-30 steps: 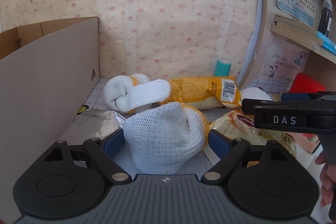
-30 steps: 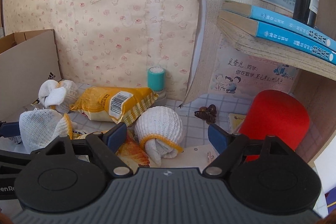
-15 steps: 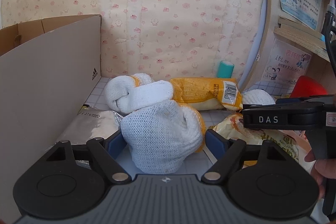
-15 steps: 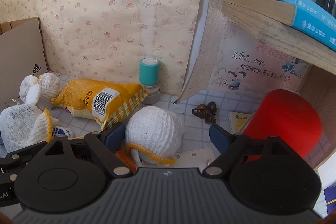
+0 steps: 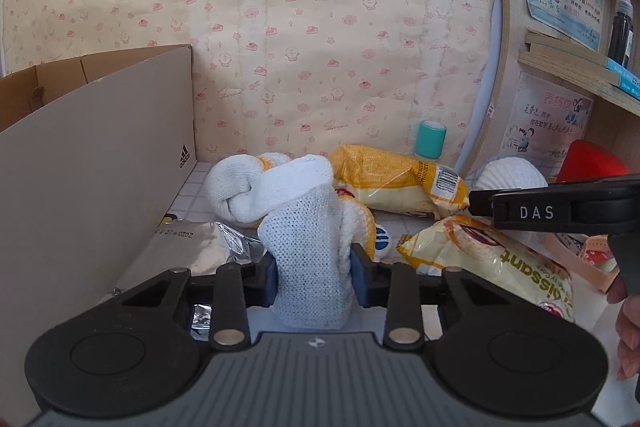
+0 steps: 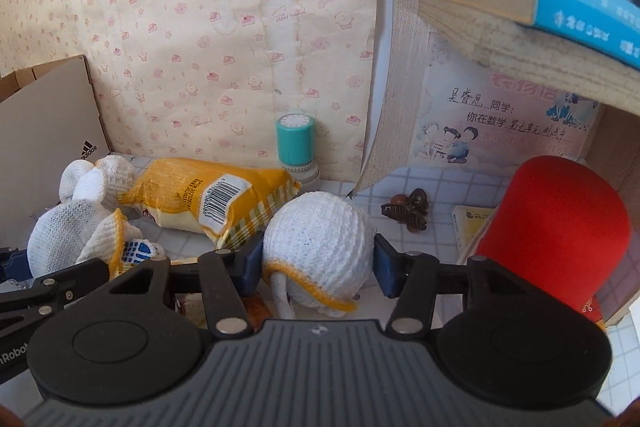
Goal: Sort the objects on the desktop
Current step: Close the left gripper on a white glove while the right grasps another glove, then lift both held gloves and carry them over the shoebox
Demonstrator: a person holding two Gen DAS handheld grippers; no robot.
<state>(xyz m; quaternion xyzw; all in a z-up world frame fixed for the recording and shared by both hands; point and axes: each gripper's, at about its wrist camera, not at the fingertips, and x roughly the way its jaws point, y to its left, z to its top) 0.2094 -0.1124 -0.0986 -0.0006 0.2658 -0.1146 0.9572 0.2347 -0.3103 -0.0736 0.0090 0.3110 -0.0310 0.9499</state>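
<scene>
Jaws of the left gripper are pinched onto a white knit glove, squeezing it narrow; jaws of the right gripper bracket a balled white glove with yellow cuff, pads touching both sides, so a hold is judged likely. Both bundles sit near the middle of the checked table. A third rolled glove lies toward the back edge, beside the cardboard shoebox at the left edge. Unsorted items remain: an orange snack bag, a croissant packet, a foil pouch, a brown hair clip and a teal stamp (back edge). Sorting appears barely begun; whether anything lies in the box cannot be seen.
</scene>
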